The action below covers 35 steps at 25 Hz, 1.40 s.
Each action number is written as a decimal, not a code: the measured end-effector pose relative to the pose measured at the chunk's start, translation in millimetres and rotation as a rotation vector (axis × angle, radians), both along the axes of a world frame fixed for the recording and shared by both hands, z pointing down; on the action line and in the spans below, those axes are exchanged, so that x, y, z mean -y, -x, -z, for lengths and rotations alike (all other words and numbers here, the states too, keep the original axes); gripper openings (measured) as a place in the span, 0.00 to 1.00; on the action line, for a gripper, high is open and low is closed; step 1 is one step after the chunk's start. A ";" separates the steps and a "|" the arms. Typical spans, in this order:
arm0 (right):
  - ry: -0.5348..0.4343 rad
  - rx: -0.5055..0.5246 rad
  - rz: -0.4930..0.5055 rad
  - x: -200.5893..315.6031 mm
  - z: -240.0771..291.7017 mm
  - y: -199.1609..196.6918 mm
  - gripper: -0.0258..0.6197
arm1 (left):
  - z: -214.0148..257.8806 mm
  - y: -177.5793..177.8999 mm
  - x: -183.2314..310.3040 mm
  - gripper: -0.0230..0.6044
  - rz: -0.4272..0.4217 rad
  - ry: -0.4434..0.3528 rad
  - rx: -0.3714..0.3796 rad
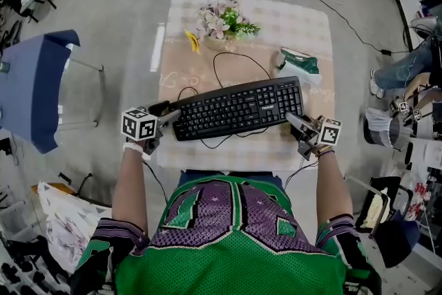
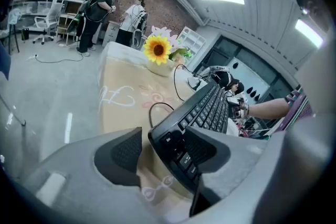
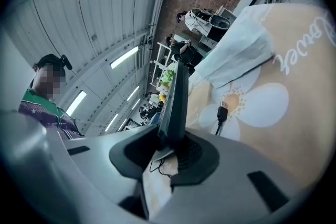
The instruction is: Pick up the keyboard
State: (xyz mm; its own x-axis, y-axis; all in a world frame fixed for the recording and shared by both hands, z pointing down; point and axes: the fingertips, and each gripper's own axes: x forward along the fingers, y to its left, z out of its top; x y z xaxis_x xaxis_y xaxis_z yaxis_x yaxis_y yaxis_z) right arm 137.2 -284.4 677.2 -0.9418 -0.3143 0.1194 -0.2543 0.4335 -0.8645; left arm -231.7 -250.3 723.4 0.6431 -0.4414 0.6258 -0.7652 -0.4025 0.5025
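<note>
A: Start with the big things. Where does everything sit?

B: The table wears a pale patterned cloth, with a bunch of flowers at its far edge. The keyboard lies across the near half, its left end a little nearer the person than its right

A: And the two tools?

B: One is at each end. The left gripper has its jaws spread wide around the keyboard's left corner. In the left gripper view the corner lies close to the right-hand pad, with a clear gap to the other pad, so nothing is clamped there

A: The other side?

B: The right gripper has the keyboard's right end edge-on between its jaws. In the right gripper view a pad sits against each face, so I read it as pinching that end

A: So which step is this?

B: I'd call it the grasping step, half made: one end is held and the other only bracketed. I can't tell for sure whether the keyboard has left the cloth

A: What does the next move need?

B: As I judge it, the left jaws should close squarely on that corner. Then both hands should rise together and level, so the board doesn't twist out of either grip

A: Any small things to mind?

B: The cable loops over the cloth on the far side, and its plug lies loose on a printed flower, so it will trail along on any lift
</note>
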 end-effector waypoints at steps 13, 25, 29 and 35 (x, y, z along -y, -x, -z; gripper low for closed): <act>0.007 -0.019 0.022 1.9 -0.9 2.3 0.18 | -5.0 -8.6 1.4 0.39 -0.065 0.133 -0.168; -0.007 -0.070 -0.018 9.5 26.1 8.4 0.17 | 28.7 -1.7 -1.6 0.37 0.004 0.041 -0.150; -0.017 -0.071 -0.045 13.5 45.4 10.9 0.18 | 48.3 3.8 6.4 0.36 0.077 -0.017 -0.210; -0.054 -0.044 -0.073 9.8 83.0 12.4 0.18 | 101.8 17.7 18.5 0.31 0.195 -0.149 -0.385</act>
